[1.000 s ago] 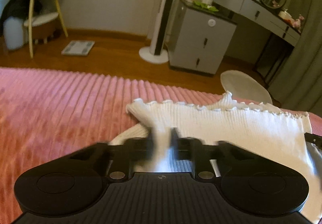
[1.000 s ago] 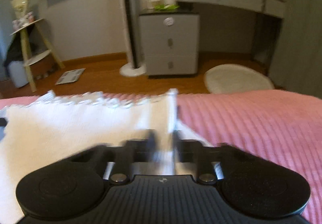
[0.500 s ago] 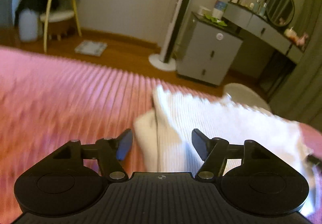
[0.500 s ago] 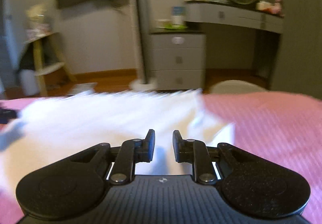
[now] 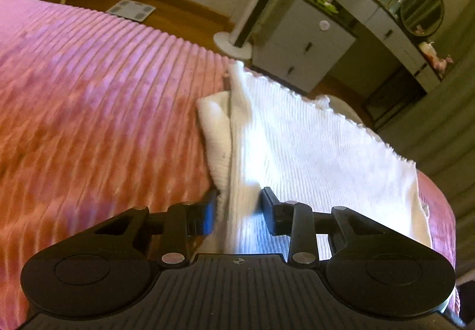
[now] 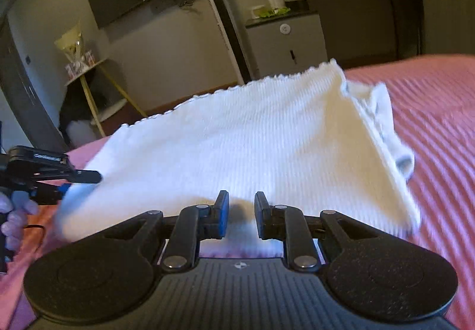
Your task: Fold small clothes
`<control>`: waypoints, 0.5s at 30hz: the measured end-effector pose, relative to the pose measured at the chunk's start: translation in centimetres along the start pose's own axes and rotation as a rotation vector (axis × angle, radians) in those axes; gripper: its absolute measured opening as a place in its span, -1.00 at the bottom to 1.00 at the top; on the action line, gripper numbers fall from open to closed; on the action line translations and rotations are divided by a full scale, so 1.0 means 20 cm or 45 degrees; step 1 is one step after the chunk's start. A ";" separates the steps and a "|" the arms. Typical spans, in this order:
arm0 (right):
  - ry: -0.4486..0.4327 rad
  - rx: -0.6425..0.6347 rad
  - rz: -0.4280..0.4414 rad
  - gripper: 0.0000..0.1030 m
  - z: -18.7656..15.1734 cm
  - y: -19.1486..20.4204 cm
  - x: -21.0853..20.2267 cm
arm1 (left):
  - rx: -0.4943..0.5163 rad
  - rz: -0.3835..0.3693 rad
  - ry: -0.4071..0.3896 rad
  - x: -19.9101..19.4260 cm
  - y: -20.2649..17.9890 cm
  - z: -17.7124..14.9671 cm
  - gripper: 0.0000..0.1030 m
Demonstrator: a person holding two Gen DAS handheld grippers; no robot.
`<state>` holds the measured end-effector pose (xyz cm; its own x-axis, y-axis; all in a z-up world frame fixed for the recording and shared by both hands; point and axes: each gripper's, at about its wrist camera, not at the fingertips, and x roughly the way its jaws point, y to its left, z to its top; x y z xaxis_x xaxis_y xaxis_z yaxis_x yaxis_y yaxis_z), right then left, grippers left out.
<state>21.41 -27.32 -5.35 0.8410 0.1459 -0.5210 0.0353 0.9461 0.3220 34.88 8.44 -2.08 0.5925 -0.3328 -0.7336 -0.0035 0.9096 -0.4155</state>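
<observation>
A white ribbed garment (image 5: pixel 311 152) with a frilly hem lies folded on the pink ribbed bedspread (image 5: pixel 89 110). My left gripper (image 5: pixel 239 206) is open, its fingers on either side of the garment's left fold edge, not closed on it. In the right wrist view the garment (image 6: pixel 252 140) lies just ahead of my right gripper (image 6: pixel 240 212), which is open with a narrow gap at the near edge, holding nothing. The left gripper (image 6: pixel 74 178) shows at the garment's left corner there.
Beyond the bed's far edge are a wooden floor, a grey drawer cabinet (image 5: pixel 302 42), a tower fan (image 5: pixel 252 18), a vanity with a round mirror (image 5: pixel 421 9) and a bathroom scale (image 5: pixel 130 9). A small shelf stand (image 6: pixel 89 86) is at left.
Both grippers have let go of the garment and opened. The garment now lies folded flat on the bed. The left gripper has tilted and closed partway around the fold edge.
</observation>
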 end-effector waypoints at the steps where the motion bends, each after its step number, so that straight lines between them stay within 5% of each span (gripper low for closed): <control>1: 0.006 0.006 0.008 -0.65 -0.01 0.00 -0.01 | 0.000 0.000 0.008 0.00 0.00 -0.01 -0.22; 9: -0.022 0.015 -0.030 -0.65 -0.02 0.01 -0.05 | 0.033 0.053 0.086 0.06 -0.07 -0.05 -0.09; 11: -0.024 0.030 -0.022 -0.65 -0.03 0.00 -0.07 | -0.006 0.044 0.091 0.06 -0.06 -0.03 -0.41; 15: -0.053 0.007 -0.046 -0.65 -0.04 0.00 -0.10 | -0.003 0.034 0.072 0.00 -0.09 0.00 -0.62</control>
<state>19.31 -27.37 -5.00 0.8607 0.0998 -0.4992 0.0685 0.9489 0.3080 34.83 6.72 -1.36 0.5458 -0.3217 -0.7737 -0.0208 0.9179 -0.3964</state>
